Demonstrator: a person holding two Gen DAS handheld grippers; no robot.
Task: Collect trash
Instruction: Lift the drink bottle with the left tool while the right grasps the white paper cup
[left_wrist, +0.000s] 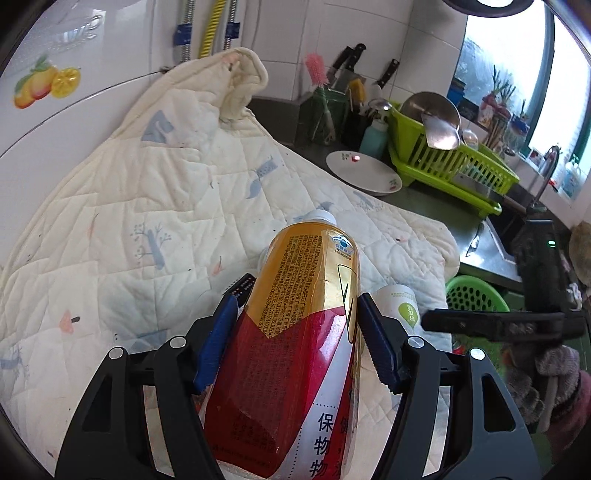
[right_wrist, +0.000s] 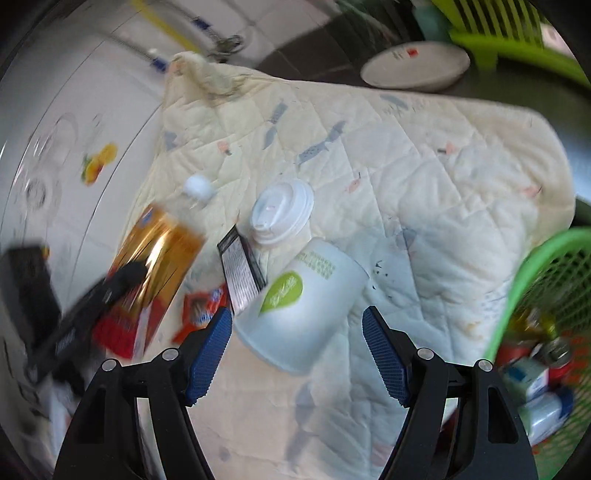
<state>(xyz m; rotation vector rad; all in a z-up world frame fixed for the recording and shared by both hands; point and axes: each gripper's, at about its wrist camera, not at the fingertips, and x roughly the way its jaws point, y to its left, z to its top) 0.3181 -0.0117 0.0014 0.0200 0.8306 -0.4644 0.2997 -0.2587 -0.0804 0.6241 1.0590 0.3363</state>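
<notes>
My left gripper (left_wrist: 295, 314) is shut on a plastic bottle (left_wrist: 299, 332) with a gold and red label and a white cap, held above the quilted cloth (left_wrist: 166, 206). The bottle also shows in the right wrist view (right_wrist: 159, 258), blurred. My right gripper (right_wrist: 297, 325) is open, its blue pads on either side of a white paper cup (right_wrist: 299, 306) with a green leaf logo that lies on its side. A white lidded cup (right_wrist: 282, 210), a black packet (right_wrist: 240, 273) and a red wrapper (right_wrist: 201, 306) lie nearby. The green mesh basket (right_wrist: 535, 266) at the right holds several trash items.
A white plate (left_wrist: 364, 171), a green dish rack (left_wrist: 454, 158) with a steel bowl, a knife block and a sink stand on the dark counter behind the cloth. A white appliance with a fruit sticker (left_wrist: 48, 81) is at the left. The basket (left_wrist: 476, 295) sits below the counter edge.
</notes>
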